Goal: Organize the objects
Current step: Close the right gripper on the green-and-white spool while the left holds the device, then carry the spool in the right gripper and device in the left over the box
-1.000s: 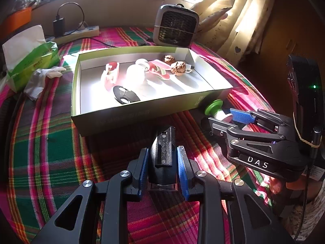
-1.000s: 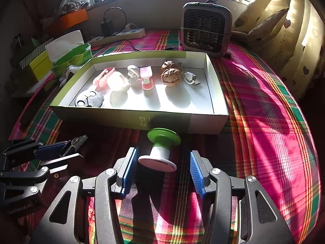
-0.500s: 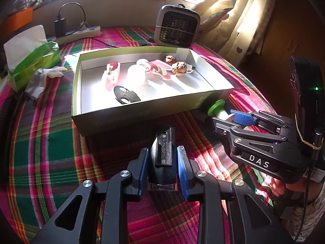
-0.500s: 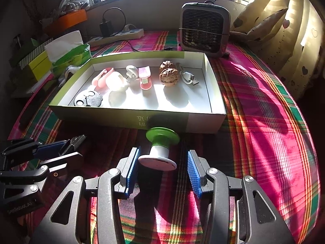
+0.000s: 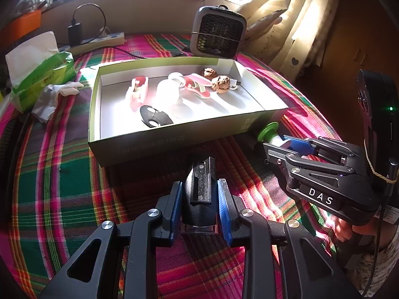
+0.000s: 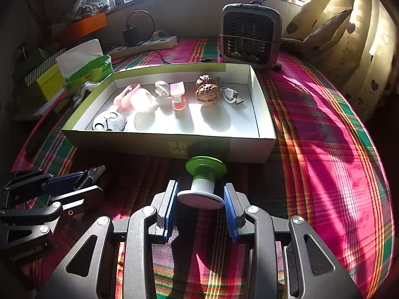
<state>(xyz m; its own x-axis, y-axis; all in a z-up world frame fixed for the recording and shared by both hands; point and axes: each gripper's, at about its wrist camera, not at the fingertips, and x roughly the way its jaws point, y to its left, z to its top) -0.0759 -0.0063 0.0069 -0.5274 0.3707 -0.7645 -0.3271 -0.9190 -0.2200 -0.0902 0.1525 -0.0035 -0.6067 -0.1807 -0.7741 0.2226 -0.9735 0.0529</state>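
A black plastic device [image 5: 200, 194] lies on the plaid cloth in front of the green-rimmed cardboard box [image 5: 174, 138], and my left gripper [image 5: 199, 186] is shut on it. In the right wrist view that gripper [image 6: 82, 182] shows at the left. A spool with a green top and white base [image 6: 203, 186] stands tilted just before the box [image 6: 149, 147]. My right gripper [image 6: 200, 189] has its jaws closing on it, both blue pads touching the white base. The spool [image 5: 270, 132] and right gripper [image 5: 286, 144] also show in the left wrist view.
The box holds two walnuts [image 6: 207, 94], pink clips [image 6: 178, 94], a white lump [image 6: 142, 102], a black disc [image 6: 109, 122] and a USB plug [image 6: 232, 94]. Behind it stand a small heater [image 6: 250, 39], a power strip [image 6: 147, 46] and a tissue pack [image 5: 37, 72].
The right gripper's pads have drawn in from either side of the spool until they meet its white base. The left gripper and the black device have not moved.
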